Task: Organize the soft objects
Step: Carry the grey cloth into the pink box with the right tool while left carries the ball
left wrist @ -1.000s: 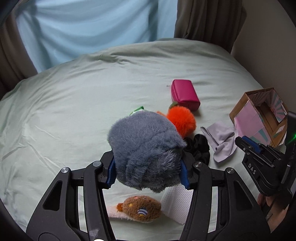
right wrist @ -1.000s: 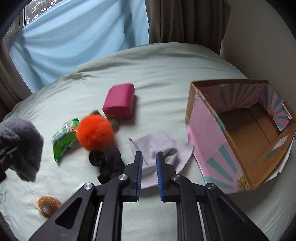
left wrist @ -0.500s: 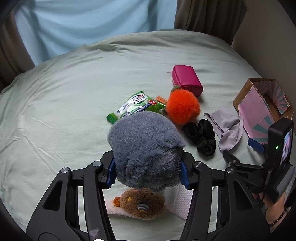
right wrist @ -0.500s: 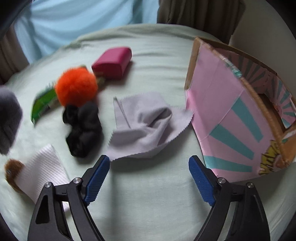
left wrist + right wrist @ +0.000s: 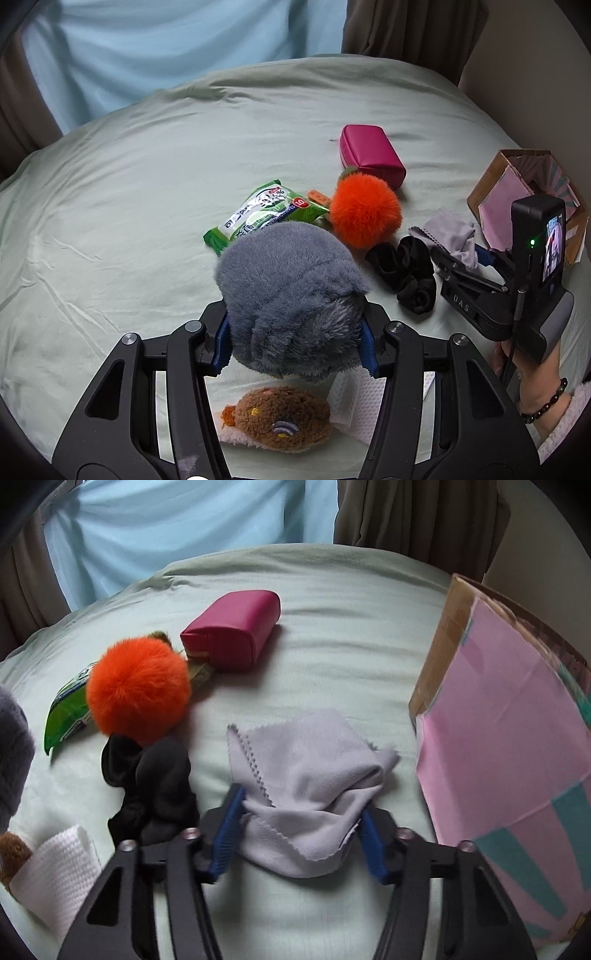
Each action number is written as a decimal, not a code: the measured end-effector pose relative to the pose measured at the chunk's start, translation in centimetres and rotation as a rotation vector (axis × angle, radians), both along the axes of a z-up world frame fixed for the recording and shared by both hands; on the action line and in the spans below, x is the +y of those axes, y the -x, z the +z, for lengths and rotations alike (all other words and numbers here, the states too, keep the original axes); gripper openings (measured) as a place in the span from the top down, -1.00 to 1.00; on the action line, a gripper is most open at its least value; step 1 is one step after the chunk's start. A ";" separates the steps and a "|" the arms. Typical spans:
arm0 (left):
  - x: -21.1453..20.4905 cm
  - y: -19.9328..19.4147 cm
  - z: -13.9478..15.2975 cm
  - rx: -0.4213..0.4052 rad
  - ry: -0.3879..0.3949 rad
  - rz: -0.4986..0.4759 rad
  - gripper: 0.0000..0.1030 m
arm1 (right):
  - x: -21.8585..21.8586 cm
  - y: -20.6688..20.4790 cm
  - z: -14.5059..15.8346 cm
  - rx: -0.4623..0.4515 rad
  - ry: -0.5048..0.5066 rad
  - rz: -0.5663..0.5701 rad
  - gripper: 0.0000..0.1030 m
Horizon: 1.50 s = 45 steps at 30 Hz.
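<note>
My left gripper [image 5: 295, 343] is shut on a fluffy grey plush toy [image 5: 291, 280] and holds it above the pale green bed. In the right wrist view a crumpled grey cloth [image 5: 306, 786] lies on the sheet. My right gripper [image 5: 299, 830] is closing its jaws around it, and both blue pads touch the bunched fabric. An orange pompom [image 5: 138, 686] and a black scrunchie [image 5: 155, 782] lie just left of the cloth. A brown plush toy [image 5: 284, 417] rests under the left gripper.
An open cardboard box with pink sides [image 5: 509, 738] stands close on the right of the cloth. A magenta pouch [image 5: 236, 627], a green wipes pack [image 5: 258, 218] and a white textured towel [image 5: 55, 871] also lie on the bed [image 5: 110, 221]. Curtains hang behind.
My right gripper opened wide, dropped down over the grey cloth and has closed in on it, bunching the fabric. The left gripper sank a little with the grey plush toy.
</note>
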<state>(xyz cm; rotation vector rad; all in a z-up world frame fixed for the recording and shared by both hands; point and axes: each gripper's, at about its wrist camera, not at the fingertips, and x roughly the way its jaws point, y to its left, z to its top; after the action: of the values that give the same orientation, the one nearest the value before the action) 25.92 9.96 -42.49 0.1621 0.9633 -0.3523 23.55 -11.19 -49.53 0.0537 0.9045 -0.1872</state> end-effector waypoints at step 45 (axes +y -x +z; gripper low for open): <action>-27.0 7.9 19.3 0.013 0.116 0.018 0.03 | -23.0 11.5 28.5 -0.041 -0.123 -0.079 0.77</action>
<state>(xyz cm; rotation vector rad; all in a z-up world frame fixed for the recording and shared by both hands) 18.01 -17.03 -23.16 0.0455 0.9534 -0.3926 12.10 -34.21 -21.04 0.2068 0.8727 -0.2035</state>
